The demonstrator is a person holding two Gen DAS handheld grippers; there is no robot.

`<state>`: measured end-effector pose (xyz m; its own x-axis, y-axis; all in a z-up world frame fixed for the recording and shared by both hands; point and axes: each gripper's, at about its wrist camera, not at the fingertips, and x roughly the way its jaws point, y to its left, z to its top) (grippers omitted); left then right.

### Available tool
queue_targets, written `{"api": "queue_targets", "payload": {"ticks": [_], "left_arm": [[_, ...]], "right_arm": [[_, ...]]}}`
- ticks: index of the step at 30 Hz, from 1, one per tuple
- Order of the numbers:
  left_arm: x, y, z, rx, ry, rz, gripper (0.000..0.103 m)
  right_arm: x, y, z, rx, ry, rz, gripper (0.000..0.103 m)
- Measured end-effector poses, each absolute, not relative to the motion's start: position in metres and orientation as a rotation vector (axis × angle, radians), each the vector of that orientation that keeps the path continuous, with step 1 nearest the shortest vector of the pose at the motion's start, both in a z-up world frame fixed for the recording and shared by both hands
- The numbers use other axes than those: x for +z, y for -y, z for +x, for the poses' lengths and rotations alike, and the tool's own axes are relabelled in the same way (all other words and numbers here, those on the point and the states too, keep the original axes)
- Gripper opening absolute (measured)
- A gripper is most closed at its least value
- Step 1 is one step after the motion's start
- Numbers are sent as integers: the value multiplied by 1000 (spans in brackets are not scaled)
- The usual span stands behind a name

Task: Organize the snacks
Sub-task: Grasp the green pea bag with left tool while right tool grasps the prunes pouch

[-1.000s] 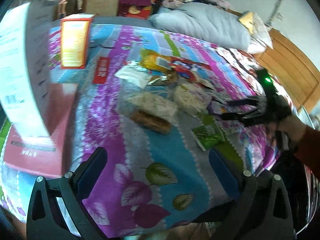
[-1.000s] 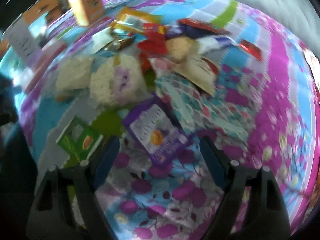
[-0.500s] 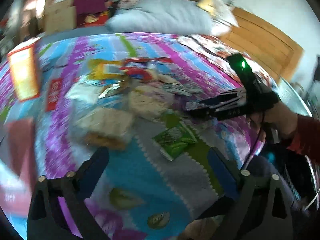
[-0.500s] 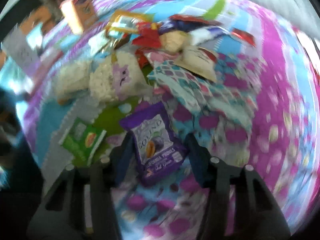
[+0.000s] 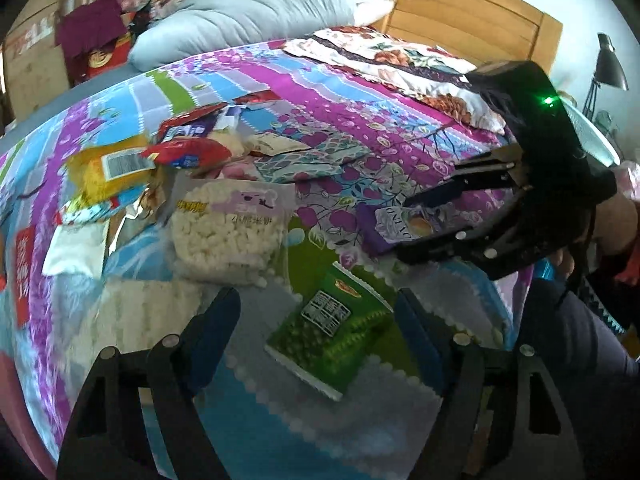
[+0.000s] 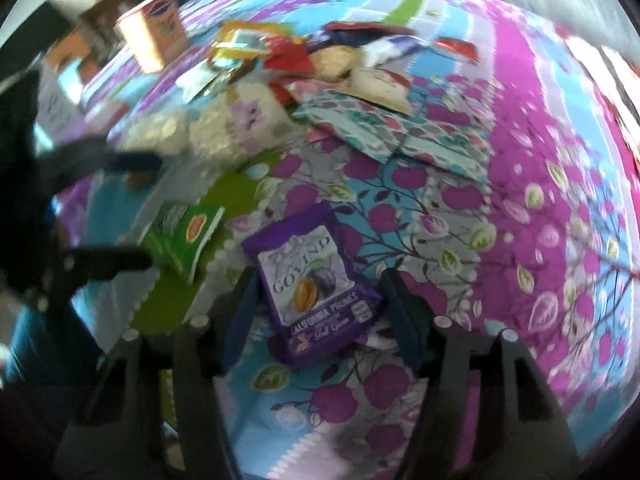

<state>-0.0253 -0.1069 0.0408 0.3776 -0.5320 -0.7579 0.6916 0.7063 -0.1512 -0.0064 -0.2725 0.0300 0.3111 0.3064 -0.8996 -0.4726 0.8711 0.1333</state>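
Observation:
Snacks lie scattered on a flowered bedspread. A green snack packet point(image 5: 332, 332) lies flat between the open fingers of my left gripper point(image 5: 316, 312); it also shows in the right wrist view point(image 6: 182, 236). A purple prune pouch point(image 6: 316, 284) lies between the open fingers of my right gripper point(image 6: 320, 292), not gripped. In the left wrist view the right gripper point(image 5: 408, 220) straddles that pouch point(image 5: 404, 224). A clear bag of white puffs point(image 5: 232, 228) lies behind the green packet.
Behind lies a pile of packets: a yellow bag point(image 5: 108, 168), a red bag point(image 5: 188, 152), a patterned teal pouch point(image 5: 308, 160). An orange box point(image 6: 152, 36) stands at the far left. A grey duvet point(image 5: 248, 12) and a wooden headboard point(image 5: 472, 12) are beyond.
My left gripper has swung right and closed in around the green packet. My right gripper has moved forward so its fingers flank the purple pouch.

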Motion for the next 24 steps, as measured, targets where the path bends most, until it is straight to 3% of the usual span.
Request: {"api": "queue_targets", "payload": {"ticks": [4, 7, 9, 13, 15, 20, 24], "left_arm": [[26, 111, -20, -814, -926, 235, 81], [21, 115, -22, -840, -930, 255, 75], [21, 118, -25, -862, -935, 269, 60], [24, 120, -27, -854, -967, 248, 48], [27, 115, -27, -820, -983, 190, 41], [36, 96, -36, -733, -985, 63, 20], [37, 84, -48, -642, -976, 23, 17]], "right_arm": [[31, 265, -3, 561, -1136, -241, 65], [31, 259, -3, 580, -1121, -312, 72], [30, 253, 1, 590, -1118, -329, 74], [31, 256, 0, 598, -1123, -326, 73], [31, 256, 1, 599, -1131, -286, 60], [30, 270, -7, 514, -1145, -93, 60], [32, 282, -19, 435, -1122, 99, 62]]}}
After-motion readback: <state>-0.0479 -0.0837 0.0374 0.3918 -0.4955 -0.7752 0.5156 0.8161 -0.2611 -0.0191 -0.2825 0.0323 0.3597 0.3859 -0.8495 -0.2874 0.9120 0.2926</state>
